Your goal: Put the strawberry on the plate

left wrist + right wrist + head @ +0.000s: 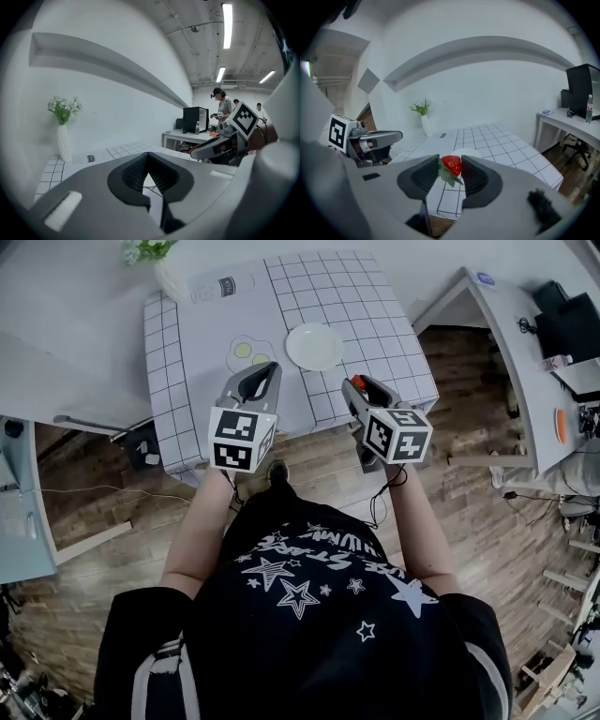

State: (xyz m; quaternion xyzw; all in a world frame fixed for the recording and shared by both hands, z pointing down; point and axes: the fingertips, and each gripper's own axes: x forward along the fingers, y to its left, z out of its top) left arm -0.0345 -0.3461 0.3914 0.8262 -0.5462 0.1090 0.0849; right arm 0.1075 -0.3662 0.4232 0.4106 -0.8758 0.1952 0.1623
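A red strawberry [451, 165] with green leaves is clamped between the pads of my right gripper [451, 169], which is shut on it. In the head view this gripper [355, 387] hovers over the near right edge of the grid-patterned table [375, 306], with the strawberry [358, 382] showing as a red spot at its tip. The white plate [314, 345] lies empty on the table just beyond and left of it, and also appears behind the berry as the plate [469, 152]. My left gripper [260, 376] hangs over the near table edge, its jaws [147, 158] together on nothing.
A fried-egg toy [248, 351] lies left of the plate. A white vase with flowers [159, 263] stands at the far left corner. A white desk [511, 343] with equipment stands to the right across a wooden floor. People [223, 107] stand by a far desk.
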